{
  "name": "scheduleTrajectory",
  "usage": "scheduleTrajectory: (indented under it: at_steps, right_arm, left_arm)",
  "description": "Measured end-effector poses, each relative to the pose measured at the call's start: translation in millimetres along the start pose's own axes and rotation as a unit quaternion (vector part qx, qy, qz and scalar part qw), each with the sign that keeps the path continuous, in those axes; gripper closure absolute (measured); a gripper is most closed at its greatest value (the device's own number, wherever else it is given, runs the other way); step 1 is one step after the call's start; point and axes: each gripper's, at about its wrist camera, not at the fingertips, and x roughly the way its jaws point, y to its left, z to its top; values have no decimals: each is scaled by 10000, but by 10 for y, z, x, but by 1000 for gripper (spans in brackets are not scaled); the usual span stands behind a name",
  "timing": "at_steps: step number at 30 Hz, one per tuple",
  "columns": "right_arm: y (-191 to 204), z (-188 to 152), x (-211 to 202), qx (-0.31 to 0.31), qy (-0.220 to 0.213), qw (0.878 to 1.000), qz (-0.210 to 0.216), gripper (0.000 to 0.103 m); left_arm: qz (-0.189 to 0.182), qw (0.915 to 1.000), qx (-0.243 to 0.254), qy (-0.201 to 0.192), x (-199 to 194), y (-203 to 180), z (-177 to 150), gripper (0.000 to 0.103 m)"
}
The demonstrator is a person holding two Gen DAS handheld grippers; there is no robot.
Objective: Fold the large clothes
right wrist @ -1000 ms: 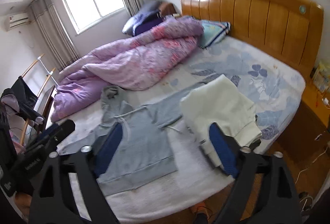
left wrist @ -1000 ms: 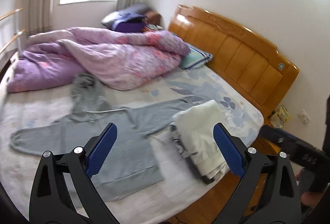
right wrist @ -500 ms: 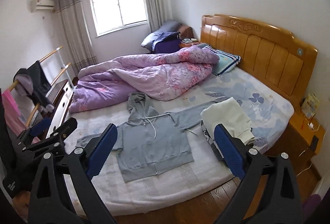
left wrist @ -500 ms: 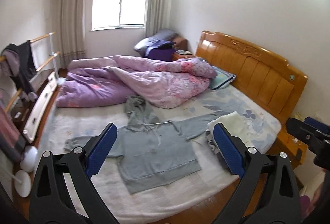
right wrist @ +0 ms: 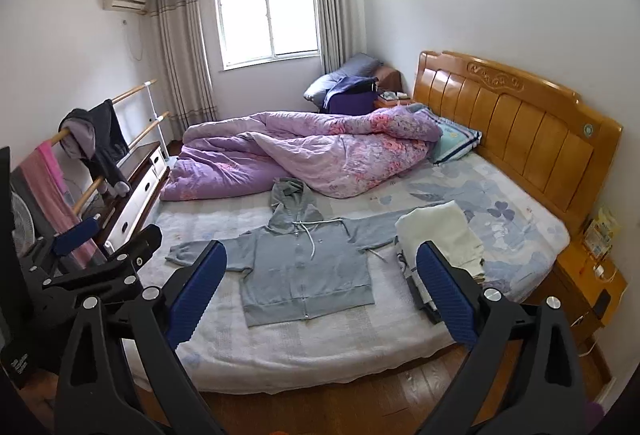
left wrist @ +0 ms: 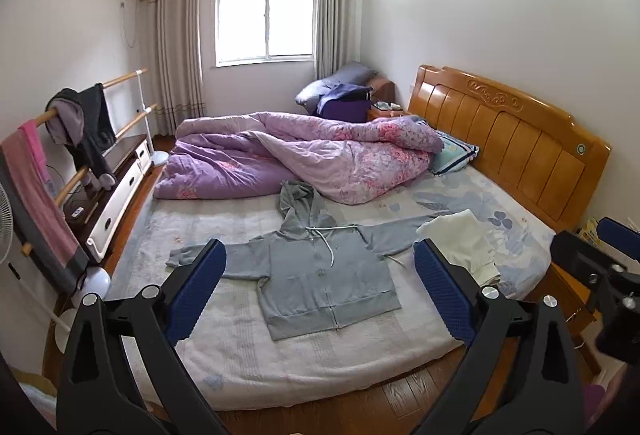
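Observation:
A grey zip hoodie [left wrist: 320, 275] lies flat on the bed, front up, sleeves spread, hood toward the quilt; it also shows in the right wrist view [right wrist: 304, 267]. A folded cream garment [left wrist: 464, 239] sits on a small stack at the hoodie's right sleeve, also in the right wrist view [right wrist: 440, 235]. My left gripper [left wrist: 320, 295] is open and empty, well back from the bed's near edge. My right gripper [right wrist: 320, 295] is open and empty, equally far back. The right gripper also shows at the left wrist view's right edge [left wrist: 596, 267].
A crumpled purple quilt [left wrist: 304, 155] fills the far half of the bed. The wooden headboard [left wrist: 516, 139] is on the right, a nightstand [right wrist: 588, 275] beside it. A clothes rack [left wrist: 80, 139] and white drawer unit [left wrist: 116, 203] stand left. Wooden floor [left wrist: 360, 407] lies below.
Both grippers have pulled back and up from the bed, so the whole room now shows. The hoodie and the folded stack lie as before. Both stay open.

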Motion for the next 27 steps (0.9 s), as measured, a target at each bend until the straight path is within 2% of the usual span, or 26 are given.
scheduleTrajectory:
  at_steps: [6,14,27]
  right_arm:
    - [-50,-110,-260,-46,-156,9999,-2,11]
    - [-6,-153,-416,-9,-263,9996,67,10]
    - [109,-179,-355,-112,-230,9996,148,10]
  left_arm:
    - [33,9999,25,-115,-277,-132,-87,6]
    - [-11,9998,46,-174,-438,-188,-169,6]
    - [106,9996,-13,-258,-464,-93,-134,5]
